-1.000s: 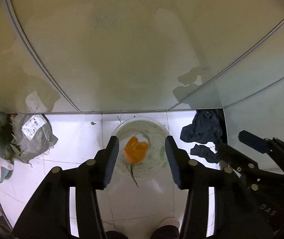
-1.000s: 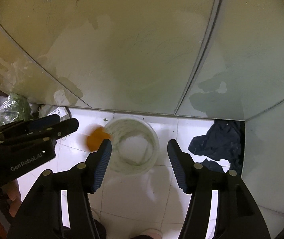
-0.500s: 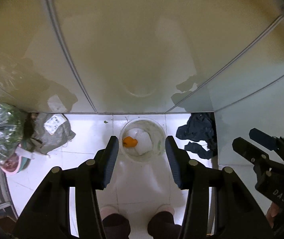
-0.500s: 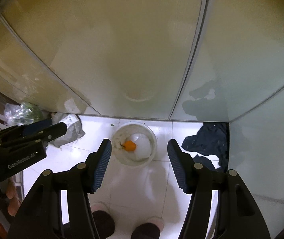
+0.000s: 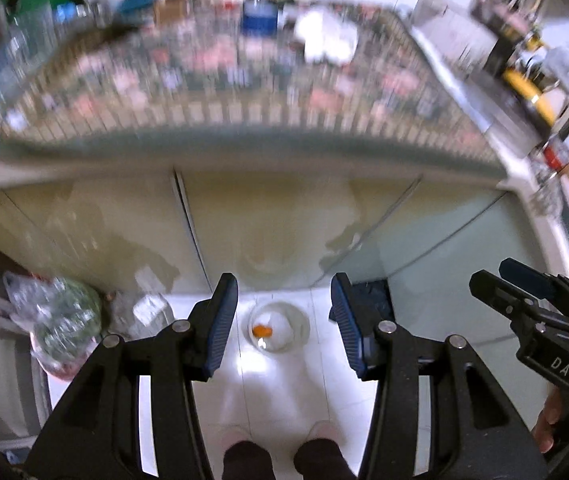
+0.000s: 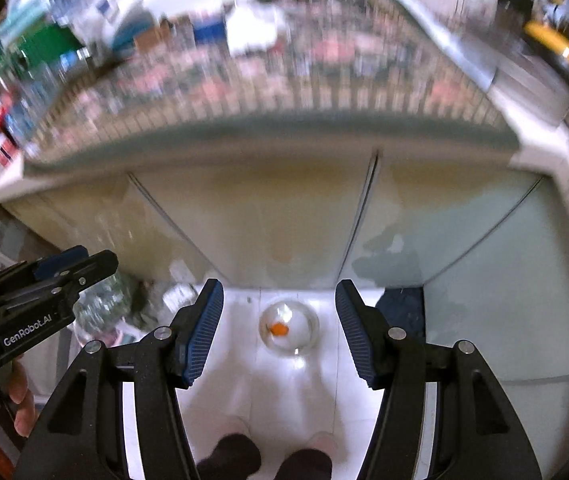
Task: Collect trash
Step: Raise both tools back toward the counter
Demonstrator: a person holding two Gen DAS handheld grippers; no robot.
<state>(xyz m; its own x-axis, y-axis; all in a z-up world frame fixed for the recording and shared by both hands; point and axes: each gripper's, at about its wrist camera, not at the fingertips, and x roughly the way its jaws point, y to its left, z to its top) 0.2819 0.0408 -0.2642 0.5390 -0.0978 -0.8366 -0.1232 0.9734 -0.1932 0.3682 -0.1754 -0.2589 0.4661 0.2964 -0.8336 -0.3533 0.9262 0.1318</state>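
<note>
A round white trash bin (image 5: pixel 284 316) stands on the white floor tiles far below, at the foot of the cabinet doors; it also shows in the right wrist view (image 6: pixel 304 314). An orange scrap (image 5: pixel 262 330) lies inside it, also seen in the right wrist view (image 6: pixel 280 329). My left gripper (image 5: pixel 284 320) is open and empty, high above the bin. My right gripper (image 6: pixel 280 330) is open and empty, level with the left. A white crumpled thing (image 5: pixel 326 36) lies on the patterned counter, blurred.
The counter (image 5: pixel 244 92) with its patterned cloth runs across the top, cluttered and blurred at the back. Plastic bags (image 5: pixel 64 320) lie on the floor at left. A dark cloth (image 6: pixel 402 308) lies on the floor at right. The person's feet (image 5: pixel 280 460) stand below.
Both grippers have risen well away from the bin, which now looks small. The counter top has come into view. The orange scrap, falling earlier, rests in the bin.
</note>
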